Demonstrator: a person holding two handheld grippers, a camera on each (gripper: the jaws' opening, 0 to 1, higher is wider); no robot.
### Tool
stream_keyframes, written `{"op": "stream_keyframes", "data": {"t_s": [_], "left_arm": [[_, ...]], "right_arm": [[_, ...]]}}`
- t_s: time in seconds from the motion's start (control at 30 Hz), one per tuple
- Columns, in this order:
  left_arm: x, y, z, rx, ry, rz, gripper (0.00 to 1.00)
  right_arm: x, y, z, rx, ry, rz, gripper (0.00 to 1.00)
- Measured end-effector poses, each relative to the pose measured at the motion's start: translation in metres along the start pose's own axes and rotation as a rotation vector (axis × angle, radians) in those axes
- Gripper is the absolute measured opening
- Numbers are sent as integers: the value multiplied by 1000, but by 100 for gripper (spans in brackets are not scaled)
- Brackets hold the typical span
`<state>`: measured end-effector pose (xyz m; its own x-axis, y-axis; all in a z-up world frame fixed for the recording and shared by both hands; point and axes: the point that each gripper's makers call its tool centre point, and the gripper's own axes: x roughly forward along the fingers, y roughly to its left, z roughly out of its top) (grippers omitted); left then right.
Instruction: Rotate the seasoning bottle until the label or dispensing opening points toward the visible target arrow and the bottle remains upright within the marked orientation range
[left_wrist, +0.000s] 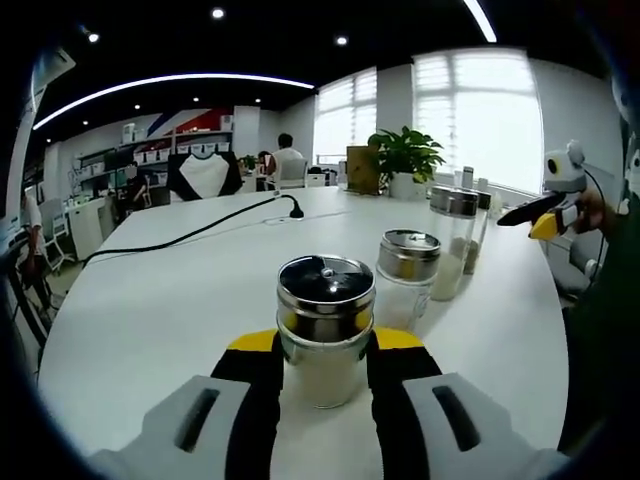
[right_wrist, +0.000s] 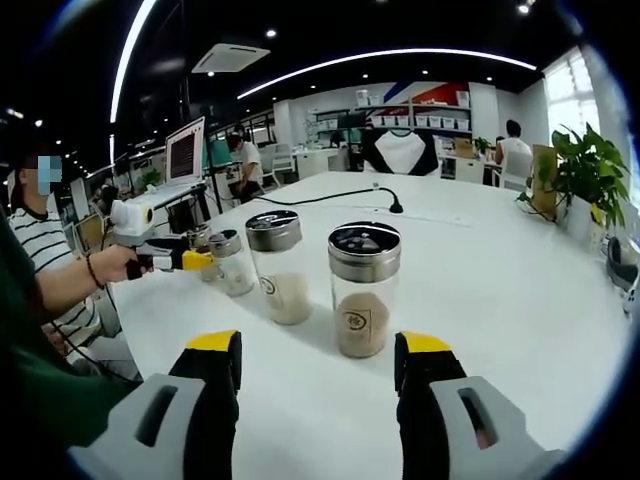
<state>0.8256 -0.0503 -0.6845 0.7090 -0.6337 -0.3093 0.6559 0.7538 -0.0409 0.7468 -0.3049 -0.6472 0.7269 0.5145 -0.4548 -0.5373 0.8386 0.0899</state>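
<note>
A glass seasoning bottle with a shiny metal lid and pale contents stands upright on the white table. My left gripper is shut on it, one yellow-tipped jaw pressed to each side. In the right gripper view this bottle is small at the left, with the left gripper on it. My right gripper stands open, with nothing between its jaws. A bottle of brown seasoning stands upright a little beyond its tips. I also see the right gripper at the far right of the left gripper view.
Two more bottles stand in a row behind the held one; a white-filled bottle is the middle of the row. A black cable crosses the table. A potted plant stands at the far edge. People sit in the background.
</note>
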Motion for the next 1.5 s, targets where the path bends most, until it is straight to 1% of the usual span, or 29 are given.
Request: {"op": "stream_keyframes", "data": {"t_s": [0.2, 0.73, 1.0, 1.5], "left_arm": [[0, -1, 0, 15, 6, -33, 34], [0, -4, -1, 41, 30, -104, 34], [1, -5, -2, 65, 43, -152, 34], [1, -5, -3, 87, 65, -205, 34]], "right_arm": [[0, -1, -2, 2, 6, -2, 62], [0, -1, 1, 2, -9, 2, 63], [0, -1, 1, 0, -9, 4, 63], [0, 0, 2, -9, -5, 6, 64]]}}
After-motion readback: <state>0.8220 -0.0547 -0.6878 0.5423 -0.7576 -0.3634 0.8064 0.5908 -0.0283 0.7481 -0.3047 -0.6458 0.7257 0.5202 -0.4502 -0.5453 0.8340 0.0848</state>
